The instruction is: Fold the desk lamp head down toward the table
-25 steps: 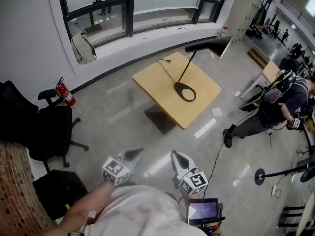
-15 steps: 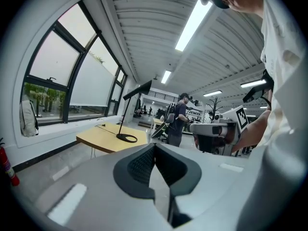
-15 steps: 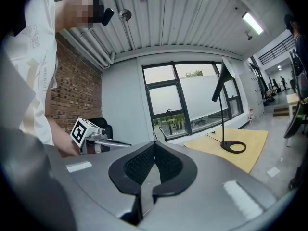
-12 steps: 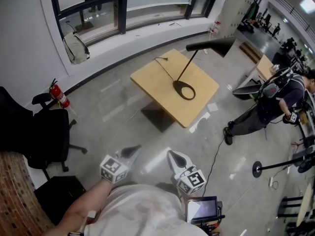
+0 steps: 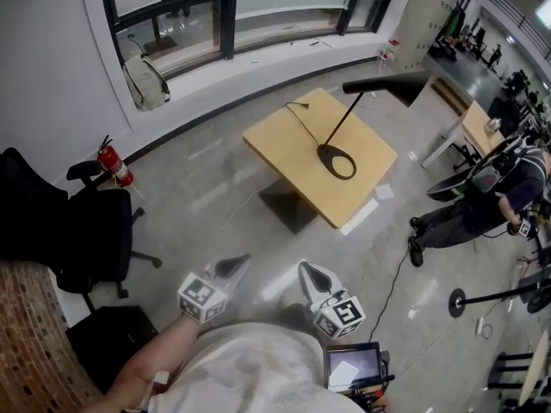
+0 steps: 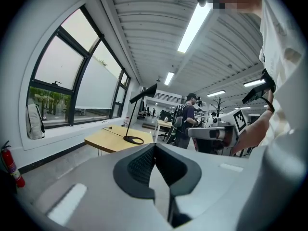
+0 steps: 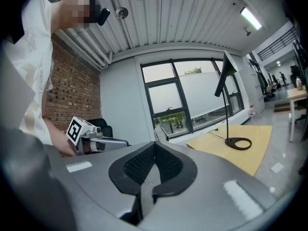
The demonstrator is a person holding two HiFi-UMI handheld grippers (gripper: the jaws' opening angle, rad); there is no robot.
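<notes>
The black desk lamp (image 5: 348,117), with a thin slanted stem, a ring base and a long flat head, stands on the pale square wooden counter (image 5: 284,140) out on the grey floor, its head raised at the top of the stem. The left tongs (image 5: 234,268) and the right tongs (image 5: 313,275) are held low in front of the person, well apart from the counter, each pressed together with nothing between the jaws. A red fire extinguisher (image 5: 115,163) stands near a black office chair (image 5: 65,222).
</notes>
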